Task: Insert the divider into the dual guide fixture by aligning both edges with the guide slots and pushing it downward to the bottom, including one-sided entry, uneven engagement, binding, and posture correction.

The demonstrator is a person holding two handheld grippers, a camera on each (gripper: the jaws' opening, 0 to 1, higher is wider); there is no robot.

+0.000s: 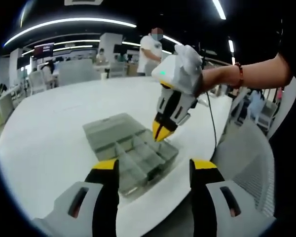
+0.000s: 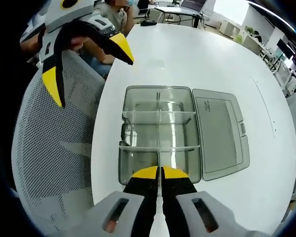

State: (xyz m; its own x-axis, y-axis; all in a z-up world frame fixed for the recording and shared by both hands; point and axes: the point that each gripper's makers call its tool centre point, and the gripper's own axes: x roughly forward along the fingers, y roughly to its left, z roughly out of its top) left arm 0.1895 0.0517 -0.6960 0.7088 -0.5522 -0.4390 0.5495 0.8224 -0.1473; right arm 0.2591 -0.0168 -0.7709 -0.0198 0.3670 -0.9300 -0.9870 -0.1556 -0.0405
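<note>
A clear plastic compartment box (image 2: 123, 133) lies on the white table (image 2: 187, 54), its hinged lid (image 2: 219, 133) folded flat to the side. Clear cross dividers split the box into cells. My right gripper (image 2: 161, 172) stands over the box's near end, shut on a thin clear divider (image 2: 161, 160) that runs lengthwise into the nearest cell. From the left gripper view, the right gripper (image 1: 160, 133) points down onto the box (image 1: 133, 148), held by a gloved hand. My left gripper (image 1: 154, 165) is open just short of the box, holding nothing. It also hangs open, as the left gripper (image 2: 87, 66), off the table edge.
A grey mesh chair (image 2: 49, 148) stands against the table edge beside the box, seen again as the mesh chair (image 1: 251, 158). The person's bare forearm with a red bracelet (image 1: 239, 74) reaches in. People and desks sit far behind. Bare table (image 1: 54, 128) surrounds the box.
</note>
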